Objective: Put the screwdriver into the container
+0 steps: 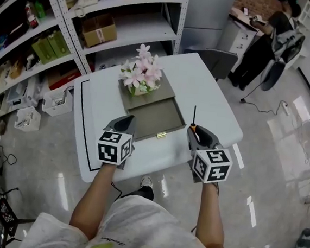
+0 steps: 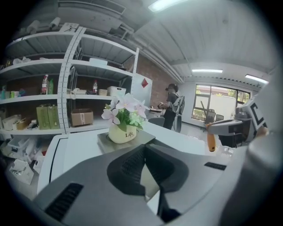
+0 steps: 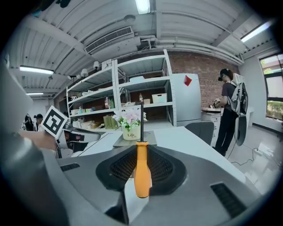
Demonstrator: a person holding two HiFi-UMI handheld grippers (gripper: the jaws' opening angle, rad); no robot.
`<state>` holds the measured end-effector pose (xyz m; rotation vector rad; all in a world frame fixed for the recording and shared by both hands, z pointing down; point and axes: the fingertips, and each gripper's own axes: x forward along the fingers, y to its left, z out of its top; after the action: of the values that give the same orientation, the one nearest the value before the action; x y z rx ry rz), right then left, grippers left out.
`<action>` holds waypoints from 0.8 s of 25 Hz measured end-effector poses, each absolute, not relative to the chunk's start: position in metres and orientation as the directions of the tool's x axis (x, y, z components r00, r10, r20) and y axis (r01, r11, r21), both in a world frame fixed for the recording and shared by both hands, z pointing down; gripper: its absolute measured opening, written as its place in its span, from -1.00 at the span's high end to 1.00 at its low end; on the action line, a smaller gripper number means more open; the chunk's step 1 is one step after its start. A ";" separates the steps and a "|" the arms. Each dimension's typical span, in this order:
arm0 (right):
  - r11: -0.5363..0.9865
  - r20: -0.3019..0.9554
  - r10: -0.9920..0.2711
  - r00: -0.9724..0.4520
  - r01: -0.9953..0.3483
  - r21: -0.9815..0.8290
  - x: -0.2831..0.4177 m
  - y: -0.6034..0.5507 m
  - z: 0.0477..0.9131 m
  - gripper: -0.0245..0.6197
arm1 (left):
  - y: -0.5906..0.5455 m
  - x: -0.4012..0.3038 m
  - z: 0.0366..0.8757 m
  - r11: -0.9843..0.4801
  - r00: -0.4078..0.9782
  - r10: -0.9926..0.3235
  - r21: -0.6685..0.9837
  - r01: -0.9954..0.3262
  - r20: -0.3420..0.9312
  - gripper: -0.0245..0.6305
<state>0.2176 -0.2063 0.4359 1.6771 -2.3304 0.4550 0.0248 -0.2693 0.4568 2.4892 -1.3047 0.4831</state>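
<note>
carry step i'd say: the right gripper [image 3: 140,152] is clamped on the screwdriver [image 3: 142,170] by its orange handle, shaft poking out past the tips, held over the table [image 1: 201,92] just right of the container [image 1: 154,119], that open grey drawer by the flower pot [image 1: 142,73]. the left gripper [image 2: 144,150] has its jaws pressed together on nothing. next move probably needs a swing left over the drawer, lay it flat, then let go
</note>
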 end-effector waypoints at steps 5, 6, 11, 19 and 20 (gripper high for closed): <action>0.374 0.426 -0.829 -0.363 -0.925 -0.062 0.200 -0.241 0.446 0.69 | -0.295 0.008 0.468 -0.514 0.512 -0.740 0.122 -0.849 0.436 0.91; 0.395 0.442 -0.815 -0.373 -0.918 -0.046 0.196 -0.248 0.449 0.69 | -0.299 0.005 0.471 -0.507 0.507 -0.741 0.128 -0.853 0.440 0.91; 0.502 0.544 -0.731 -0.413 -0.865 0.019 0.175 -0.274 0.472 0.69 | -0.317 -0.011 0.491 -0.475 0.486 -0.739 0.151 -0.867 0.467 0.91; 0.708 0.685 -0.565 -0.459 -0.696 0.117 0.139 -0.299 0.499 0.69 | -0.340 -0.025 0.512 -0.453 0.486 -0.724 0.194 -0.870 0.489 0.91; 0.728 0.698 -0.547 -0.462 -0.674 0.124 0.135 -0.302 0.503 0.69 | -0.342 -0.027 0.514 -0.450 0.487 -0.724 0.200 -0.870 0.489 0.91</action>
<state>0.1350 -0.3019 0.5028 0.9180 -2.1783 0.2173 -0.0270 -0.3424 0.5142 2.3129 -1.3234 0.4686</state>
